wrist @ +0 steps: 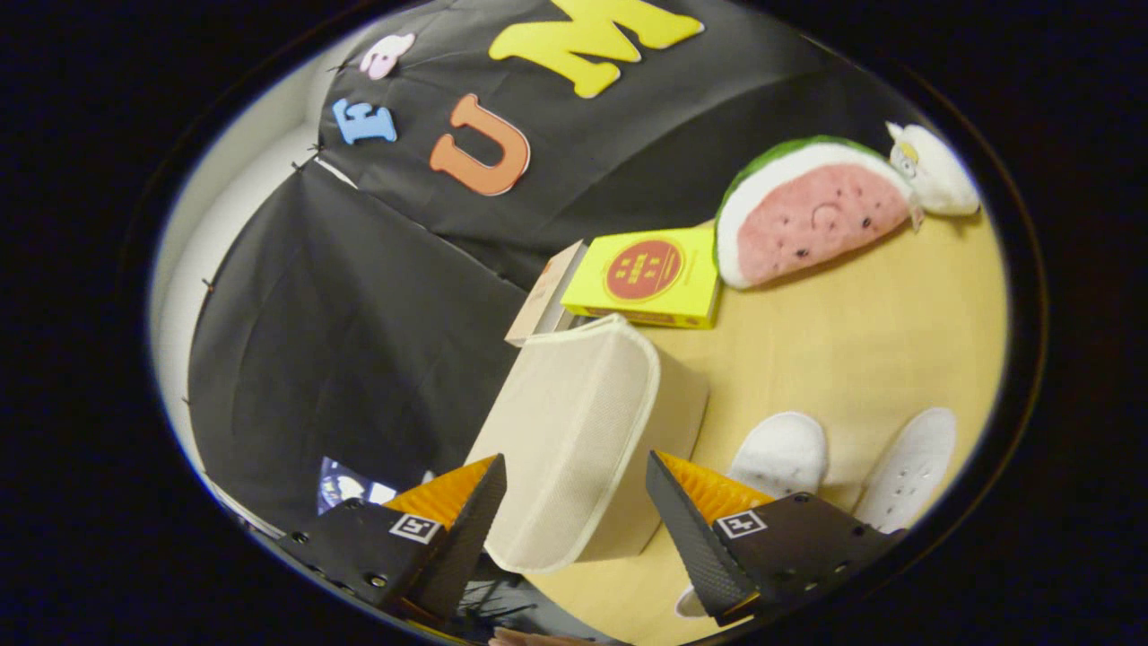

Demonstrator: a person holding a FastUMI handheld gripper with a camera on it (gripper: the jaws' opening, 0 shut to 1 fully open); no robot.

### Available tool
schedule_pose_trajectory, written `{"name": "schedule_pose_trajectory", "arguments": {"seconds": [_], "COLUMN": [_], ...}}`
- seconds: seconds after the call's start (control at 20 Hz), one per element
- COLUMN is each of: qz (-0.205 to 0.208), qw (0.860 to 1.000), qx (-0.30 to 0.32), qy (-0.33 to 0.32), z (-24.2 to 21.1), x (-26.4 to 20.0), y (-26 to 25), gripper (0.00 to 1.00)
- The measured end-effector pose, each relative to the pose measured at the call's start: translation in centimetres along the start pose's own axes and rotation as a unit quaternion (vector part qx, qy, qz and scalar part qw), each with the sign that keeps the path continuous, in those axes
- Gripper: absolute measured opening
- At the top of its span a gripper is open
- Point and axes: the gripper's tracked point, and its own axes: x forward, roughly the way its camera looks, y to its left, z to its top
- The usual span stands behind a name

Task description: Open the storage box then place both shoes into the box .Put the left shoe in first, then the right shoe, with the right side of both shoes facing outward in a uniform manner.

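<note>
A beige fabric storage box stands on the wooden table, its piped lid lying flat against the body. My gripper is open, with one finger on each side of the box's near end, so the box sits between and just ahead of the fingertips. I cannot tell whether the fingers touch it. Two white shoes lie on the table beside the box. One shoe is partly hidden behind a finger. The other shoe lies farther out and shows a dotted surface.
Beyond the storage box, a yellow carton rests against a thin brown box. A watermelon plush and a small white plush sit by the booth wall. The black cloth wall rises close on the box's other side.
</note>
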Motion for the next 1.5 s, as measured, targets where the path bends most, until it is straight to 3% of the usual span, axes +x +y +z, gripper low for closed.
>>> {"name": "schedule_pose_trajectory", "arguments": {"seconds": [0.35,0.55,0.75,0.85,1.3,1.5], "qz": [0.122,0.145,0.142,0.121,0.055,0.058], "qw": [0.987,0.981,0.980,0.985,0.996,0.996], "qx": [0.083,0.104,0.136,0.116,0.066,0.062], "qy": [0.069,0.069,0.036,0.038,0.007,-0.021], "z": [-0.8,-0.9,1.2,0.9,1.5,3.4], "x": [4.0,3.8,2.0,1.8,-0.3,0.5], "y": [-1.1,-0.9,-0.5,-0.4,7.4,13.5], "gripper": [0.89,0.57,0.13,0.03,0.04,0.03]}}
